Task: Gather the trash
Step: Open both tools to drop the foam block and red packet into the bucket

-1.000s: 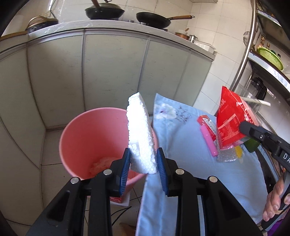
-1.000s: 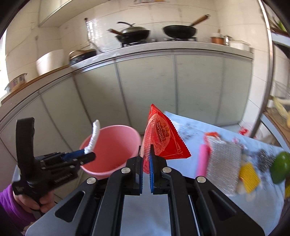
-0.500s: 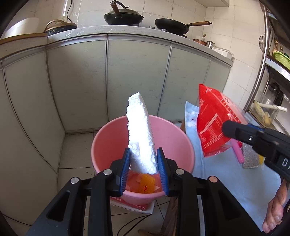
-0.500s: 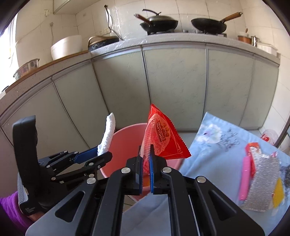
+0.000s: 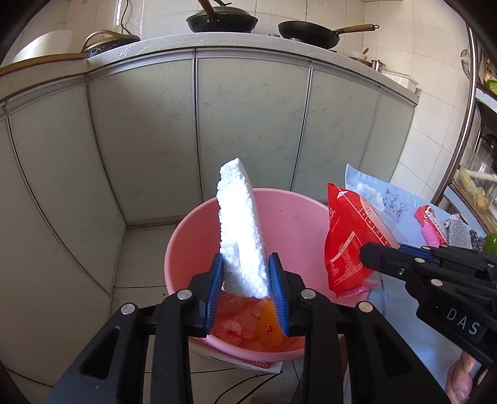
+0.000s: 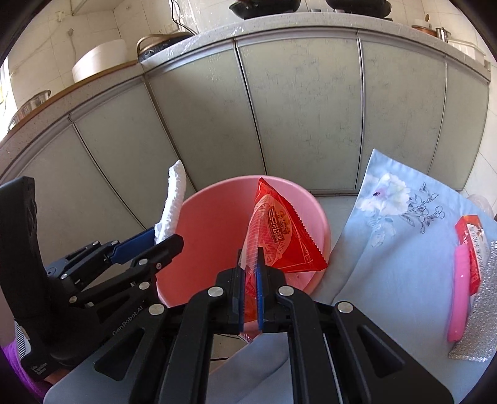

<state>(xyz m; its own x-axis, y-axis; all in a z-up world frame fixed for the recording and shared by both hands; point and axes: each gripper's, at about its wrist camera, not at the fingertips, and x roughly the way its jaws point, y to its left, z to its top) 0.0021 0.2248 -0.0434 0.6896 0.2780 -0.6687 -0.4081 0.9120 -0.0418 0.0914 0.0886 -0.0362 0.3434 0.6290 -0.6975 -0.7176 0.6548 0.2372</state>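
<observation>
A pink bucket [image 5: 298, 230] [image 6: 211, 236] stands on the tiled floor in front of grey cabinets, with orange and pink scraps in its bottom. My left gripper [image 5: 246, 267] [image 6: 161, 239] is shut on a white foam slab [image 5: 240, 223] [image 6: 172, 199], held upright over the bucket's mouth. My right gripper [image 6: 250, 270] [image 5: 366, 254] is shut on a red snack bag [image 6: 279, 236] [image 5: 348, 242], which hangs above the bucket's right rim.
To the right a table under a light blue floral cloth [image 6: 391, 248] [image 5: 400, 223] carries a pink tube [image 6: 459, 295], a red wrapper [image 6: 472, 236] and a silver scouring pad [image 6: 481, 310]. Grey cabinet doors [image 5: 248, 124] rise behind, with pans [image 5: 307, 29] on the counter. A cable [image 5: 242, 379] lies on the floor.
Both grippers have swung left from the table and down, each with its load. The foam slab and the red bag now hang over the bucket, which looks larger and closer.
</observation>
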